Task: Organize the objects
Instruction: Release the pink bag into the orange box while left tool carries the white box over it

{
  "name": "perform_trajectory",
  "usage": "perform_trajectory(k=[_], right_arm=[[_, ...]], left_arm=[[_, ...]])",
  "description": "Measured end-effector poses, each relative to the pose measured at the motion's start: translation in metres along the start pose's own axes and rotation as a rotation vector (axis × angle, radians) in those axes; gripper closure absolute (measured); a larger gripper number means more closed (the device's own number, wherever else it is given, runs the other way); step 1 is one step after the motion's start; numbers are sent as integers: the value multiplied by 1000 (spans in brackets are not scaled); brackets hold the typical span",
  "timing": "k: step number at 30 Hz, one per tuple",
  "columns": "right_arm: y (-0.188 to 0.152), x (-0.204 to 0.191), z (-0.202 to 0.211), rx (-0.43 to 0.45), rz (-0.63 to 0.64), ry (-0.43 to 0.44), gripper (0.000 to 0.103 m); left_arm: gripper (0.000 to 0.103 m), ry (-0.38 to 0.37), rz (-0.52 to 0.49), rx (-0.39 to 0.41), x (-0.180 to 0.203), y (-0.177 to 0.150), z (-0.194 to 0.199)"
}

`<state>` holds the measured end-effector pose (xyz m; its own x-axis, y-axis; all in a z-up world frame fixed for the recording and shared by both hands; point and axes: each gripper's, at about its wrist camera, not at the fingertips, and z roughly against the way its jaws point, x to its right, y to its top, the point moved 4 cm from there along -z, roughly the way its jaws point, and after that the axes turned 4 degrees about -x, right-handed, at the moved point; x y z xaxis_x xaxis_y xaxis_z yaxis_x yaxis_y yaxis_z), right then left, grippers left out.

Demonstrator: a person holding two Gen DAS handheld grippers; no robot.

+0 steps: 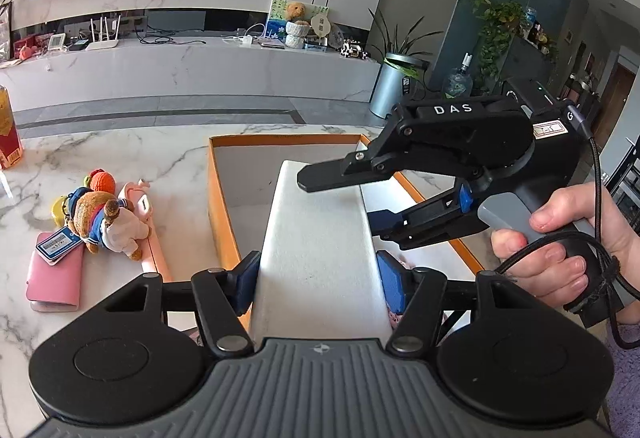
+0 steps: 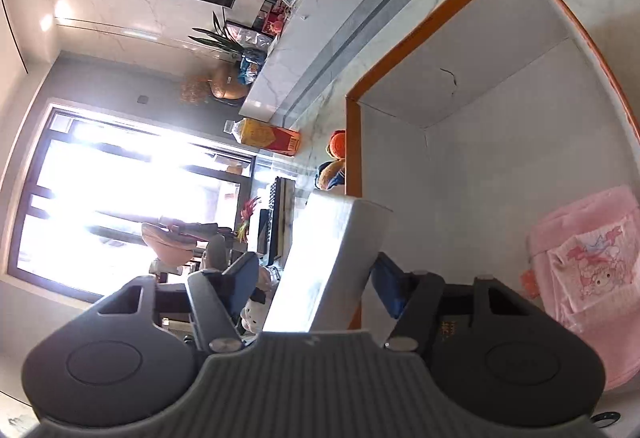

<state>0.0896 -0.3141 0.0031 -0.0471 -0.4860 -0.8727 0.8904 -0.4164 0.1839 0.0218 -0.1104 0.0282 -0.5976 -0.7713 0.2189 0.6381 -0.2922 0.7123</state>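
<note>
A long white box (image 1: 316,238) is held above an open orange-rimmed box (image 1: 218,205). My left gripper (image 1: 318,282) is shut on its near end, blue pads (image 1: 246,282) on both long sides. My right gripper (image 1: 352,205) comes in from the right, one finger on top of the white box and one below its right edge. In the right wrist view the white box (image 2: 332,262) stands between the fingers of the right gripper (image 2: 316,278), touching the right pad (image 2: 386,286); the left pad stands a little apart. A pink towel (image 2: 592,278) lies inside the orange box (image 2: 354,157).
On the marble table (image 1: 100,157) left of the orange box lie a plush bear (image 1: 108,222), a pink wallet (image 1: 54,278) and a pink case (image 1: 146,213). A red and yellow carton (image 1: 8,133) stands at the far left.
</note>
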Motion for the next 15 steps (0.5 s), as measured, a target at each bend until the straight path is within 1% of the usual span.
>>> perform_trajectory(k=[1,3,6,8,9,11,15], right_arm=[[0,1,-4,-14,-13,-4,52],[0,4,-9,-29,-25,-15,59],[1,2,-15,-30,-10,-60,61],[5,-3,-15,-18,-1,-76,66],[7,-2,-13,-15,7,-84,70],[14,-7,-9,1,14,-107,71],[25,-12,-4,14,7,-133,71]], left_arm=[[32,-1,3,-1,-2,-1,-1],[32,-3,6,-15,-4,-3,-4],[32,-7,9,-61,-6,-7,-12],[32,6,6,-88,-8,-9,-16],[28,13,-2,-89,-8,-9,-16],[23,29,-8,-85,-10,-10,-13],[22,31,19,-95,-18,-10,-11]])
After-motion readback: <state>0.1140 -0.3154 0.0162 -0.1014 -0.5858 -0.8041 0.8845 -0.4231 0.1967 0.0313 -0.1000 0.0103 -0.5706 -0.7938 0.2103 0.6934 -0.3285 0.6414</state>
